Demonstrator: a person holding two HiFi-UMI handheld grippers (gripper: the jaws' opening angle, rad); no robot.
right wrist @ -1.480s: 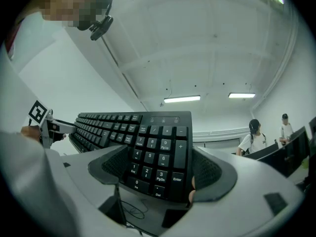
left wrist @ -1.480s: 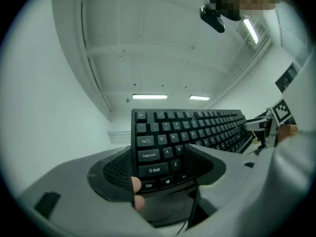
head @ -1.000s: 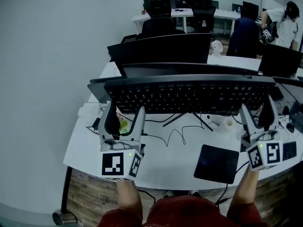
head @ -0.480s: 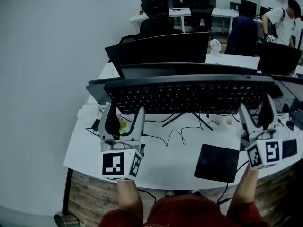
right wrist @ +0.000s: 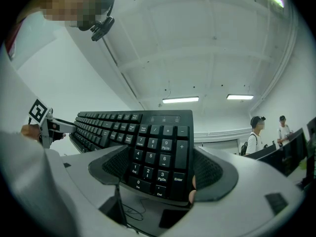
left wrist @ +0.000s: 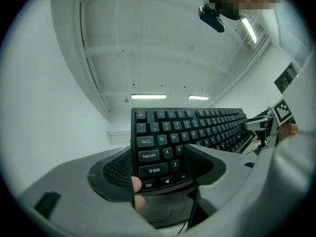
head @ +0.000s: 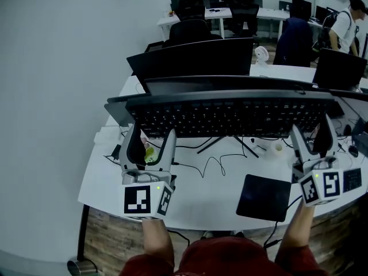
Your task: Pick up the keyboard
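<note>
A black full-size keyboard (head: 230,115) hangs in the air above the white desk, held level by both ends with its keys facing me. My left gripper (head: 150,138) is shut on its left end; in the left gripper view the Shift and Ctrl corner of the keyboard (left wrist: 163,157) sits between the jaws. My right gripper (head: 313,132) is shut on the right end, where the number pad of the keyboard (right wrist: 160,159) lies between the jaws. A cable hangs from the keyboard's underside.
Below lie the white desk (head: 190,197), a black mouse pad (head: 263,198) and loose cables (head: 215,163). Monitors (head: 195,59) stand behind the keyboard. A small fan (head: 263,55), office chairs and further desks lie beyond, and a person (head: 351,27) stands at the far right.
The keyboard and both grippers hold almost still. The person at the far right has shifted a little to the right.
</note>
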